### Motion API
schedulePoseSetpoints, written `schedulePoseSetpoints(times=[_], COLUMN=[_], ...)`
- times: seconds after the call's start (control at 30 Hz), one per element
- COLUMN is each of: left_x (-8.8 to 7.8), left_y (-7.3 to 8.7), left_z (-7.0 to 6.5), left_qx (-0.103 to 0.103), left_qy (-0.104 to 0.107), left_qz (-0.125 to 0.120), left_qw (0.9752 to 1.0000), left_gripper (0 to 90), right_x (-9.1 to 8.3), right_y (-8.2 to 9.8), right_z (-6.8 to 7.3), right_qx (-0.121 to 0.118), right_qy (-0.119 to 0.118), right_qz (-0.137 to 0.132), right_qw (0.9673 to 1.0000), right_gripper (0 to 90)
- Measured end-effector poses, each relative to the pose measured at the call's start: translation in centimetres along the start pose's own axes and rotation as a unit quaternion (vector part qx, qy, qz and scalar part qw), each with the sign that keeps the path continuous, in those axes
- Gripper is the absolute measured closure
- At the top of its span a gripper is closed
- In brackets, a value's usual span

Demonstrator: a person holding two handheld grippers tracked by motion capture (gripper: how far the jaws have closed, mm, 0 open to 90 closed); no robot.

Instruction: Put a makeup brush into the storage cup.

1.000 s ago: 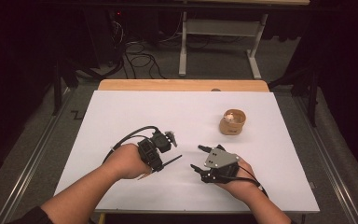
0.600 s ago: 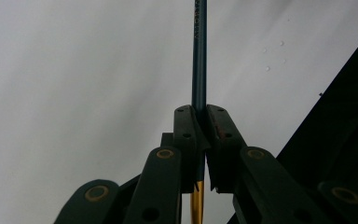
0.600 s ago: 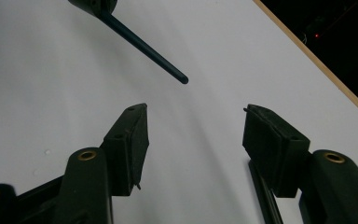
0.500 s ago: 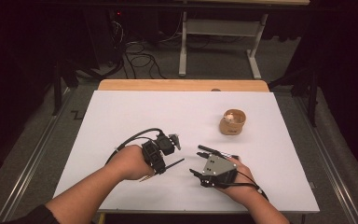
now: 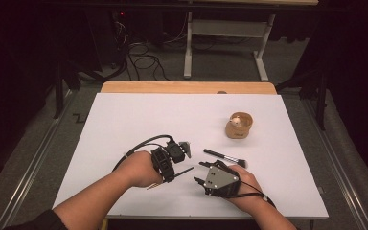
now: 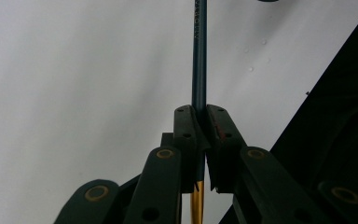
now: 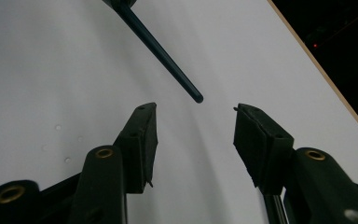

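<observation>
Only faint, unreadable lettering on brush handle [image 6: 199, 51]

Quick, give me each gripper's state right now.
Left gripper: shut on a thin dark pencil.
Right gripper: open, jaws have just been closing, nothing between them; a makeup brush handle lies just ahead.

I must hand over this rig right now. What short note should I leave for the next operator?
Left tongs: shut on the thin dark stick.
Right tongs: open, jaws have just been closing, nothing between them; the stick's tip lies just ahead.
Makeup brush lies on the white table; wooden cup stands behind it.
Done: stick picked up.
Left: probably passing the stick to the right tongs; makeup brush untouched.
</observation>
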State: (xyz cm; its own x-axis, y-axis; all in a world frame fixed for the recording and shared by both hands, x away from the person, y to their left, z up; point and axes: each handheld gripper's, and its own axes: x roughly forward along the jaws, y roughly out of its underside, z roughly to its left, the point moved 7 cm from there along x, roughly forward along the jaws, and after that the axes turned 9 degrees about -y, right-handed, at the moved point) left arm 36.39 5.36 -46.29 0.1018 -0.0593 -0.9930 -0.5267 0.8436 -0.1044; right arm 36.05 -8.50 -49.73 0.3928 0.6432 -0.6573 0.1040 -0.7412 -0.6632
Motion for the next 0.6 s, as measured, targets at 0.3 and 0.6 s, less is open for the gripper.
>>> schedulePoseSetpoints(times=[0.3, 0.6], left_x=[-0.44, -0.93], left_y=[-0.55, -0.61], left_z=[-0.43, -0.57], left_qx=[0.006, 0.01], left_qy=[0.002, 0.001], left_qz=[-0.001, 0.001], left_qw=[1.0, 0.9999], left_gripper=[83.2, 83.3], right_x=[-0.15, 0.06], right_y=[-0.31, -0.39], right_z=[-0.24, -0.12], right_qx=[-0.017, -0.022], right_qy=[0.005, -0.006], right_qz=[0.008, 0.02], right_qw=[0.9998, 0.9995], right_gripper=[54.8, 57.4])
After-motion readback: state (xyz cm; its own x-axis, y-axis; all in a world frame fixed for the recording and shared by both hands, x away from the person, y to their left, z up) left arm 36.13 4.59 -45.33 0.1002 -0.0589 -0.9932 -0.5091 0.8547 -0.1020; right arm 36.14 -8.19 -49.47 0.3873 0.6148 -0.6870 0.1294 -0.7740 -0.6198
